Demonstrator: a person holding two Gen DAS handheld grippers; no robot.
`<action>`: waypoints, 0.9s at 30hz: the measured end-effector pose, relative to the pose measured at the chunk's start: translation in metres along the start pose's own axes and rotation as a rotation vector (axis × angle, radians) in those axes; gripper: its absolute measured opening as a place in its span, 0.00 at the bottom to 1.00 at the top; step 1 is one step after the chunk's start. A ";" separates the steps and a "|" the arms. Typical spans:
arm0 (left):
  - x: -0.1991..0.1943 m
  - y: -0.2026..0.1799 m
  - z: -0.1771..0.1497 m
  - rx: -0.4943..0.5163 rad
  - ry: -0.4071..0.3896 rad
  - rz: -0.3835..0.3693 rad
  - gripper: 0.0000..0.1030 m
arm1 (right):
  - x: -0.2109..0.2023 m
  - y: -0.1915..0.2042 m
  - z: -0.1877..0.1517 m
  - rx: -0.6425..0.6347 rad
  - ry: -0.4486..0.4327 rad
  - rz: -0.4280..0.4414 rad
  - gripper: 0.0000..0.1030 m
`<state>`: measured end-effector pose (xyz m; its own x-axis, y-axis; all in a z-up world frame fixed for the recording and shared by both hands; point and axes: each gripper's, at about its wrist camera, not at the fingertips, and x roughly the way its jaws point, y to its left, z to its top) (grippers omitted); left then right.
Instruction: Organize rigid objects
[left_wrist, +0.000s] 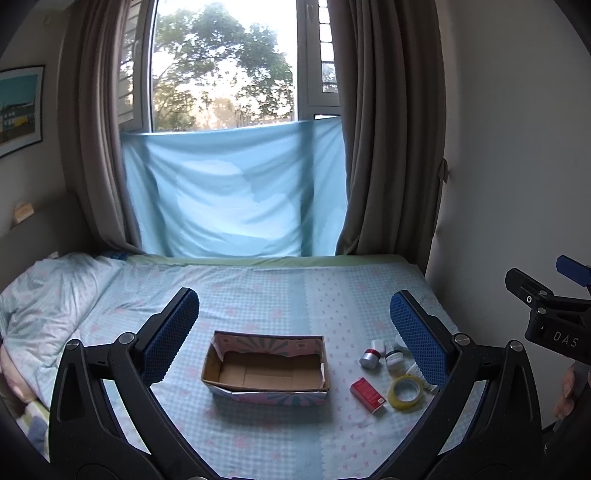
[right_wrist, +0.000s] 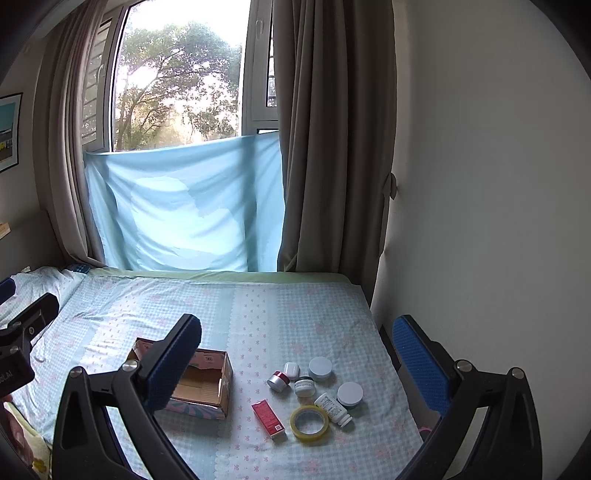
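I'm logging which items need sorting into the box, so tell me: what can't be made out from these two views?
- Left wrist view: the white bottle and round-lidded jars are mostly hidden behind the left gripper's right finger.
- Right wrist view: the near left part of the cardboard box is covered by the right gripper's left finger.
- Both views: print on the red box is too small to read.

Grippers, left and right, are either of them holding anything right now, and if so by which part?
Nothing is held. The left gripper and right gripper are both open and empty above the bed; the tape roll lies untouched.
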<state>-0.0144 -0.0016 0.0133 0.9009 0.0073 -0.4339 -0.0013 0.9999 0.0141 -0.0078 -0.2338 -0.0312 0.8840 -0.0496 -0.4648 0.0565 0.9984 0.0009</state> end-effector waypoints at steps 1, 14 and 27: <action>0.001 0.000 0.000 0.002 0.001 -0.005 1.00 | 0.000 0.000 0.000 0.003 0.000 0.002 1.00; 0.108 -0.021 -0.035 -0.011 0.278 -0.119 1.00 | 0.066 -0.030 -0.014 0.050 0.096 -0.086 1.00; 0.276 -0.109 -0.165 -0.103 0.689 -0.181 1.00 | 0.227 -0.102 -0.090 0.090 0.402 -0.135 1.00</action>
<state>0.1634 -0.1067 -0.2565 0.4121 -0.1870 -0.8917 0.0504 0.9819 -0.1826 0.1451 -0.3449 -0.2164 0.6161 -0.1478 -0.7737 0.2154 0.9764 -0.0150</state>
